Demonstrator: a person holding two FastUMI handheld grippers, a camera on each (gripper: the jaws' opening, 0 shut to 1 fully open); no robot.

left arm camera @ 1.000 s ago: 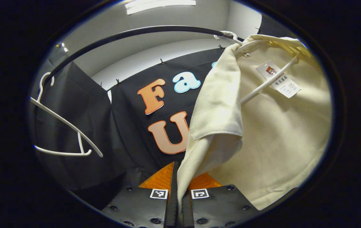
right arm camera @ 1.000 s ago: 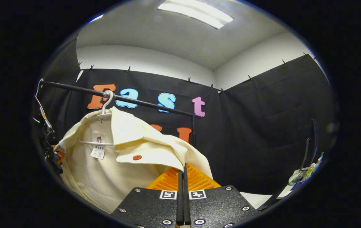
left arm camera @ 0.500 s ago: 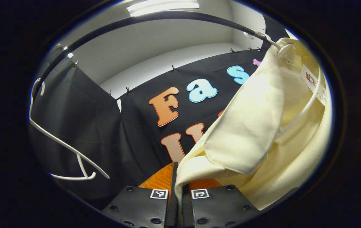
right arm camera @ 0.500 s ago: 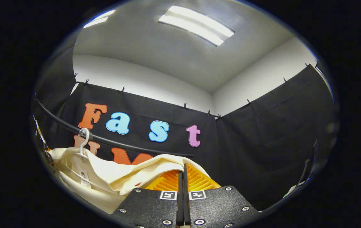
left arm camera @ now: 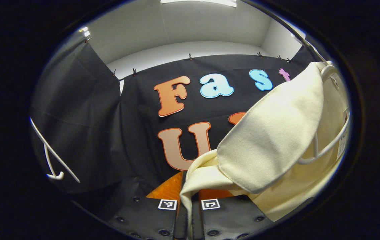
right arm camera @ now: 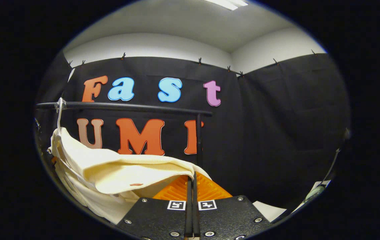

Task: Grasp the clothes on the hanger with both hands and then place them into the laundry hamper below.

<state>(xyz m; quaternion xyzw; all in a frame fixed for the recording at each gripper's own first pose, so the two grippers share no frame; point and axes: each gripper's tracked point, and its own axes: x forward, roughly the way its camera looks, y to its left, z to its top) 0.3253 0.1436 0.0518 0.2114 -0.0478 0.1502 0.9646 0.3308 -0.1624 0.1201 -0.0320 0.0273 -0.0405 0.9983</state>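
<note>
A cream collared shirt (left arm camera: 270, 133) hangs on a white hanger (left arm camera: 325, 150) at the right of the left gripper view. Its front edge runs down between the fingers of my left gripper (left arm camera: 187, 191), which is shut on the cloth. In the right gripper view the same shirt (right arm camera: 116, 170) stretches from the hanger's hook (right arm camera: 59, 107) on the black rail (right arm camera: 126, 106) across to my right gripper (right arm camera: 191, 182). That gripper is shut on the shirt's other edge. The cloth is pulled out nearly level between hook and fingers.
An empty white hanger (left arm camera: 52, 160) dangles at the far left of the left gripper view. The rail's upright post (right arm camera: 198, 140) stands just behind my right gripper. A small table edge with objects (right arm camera: 313, 193) sits at the lower right.
Both grippers have risen, keeping hold of the shirt. In the right gripper view the rail dropped from overhead to mid-height. In the left gripper view the empty hanger slid out to the edge.
</note>
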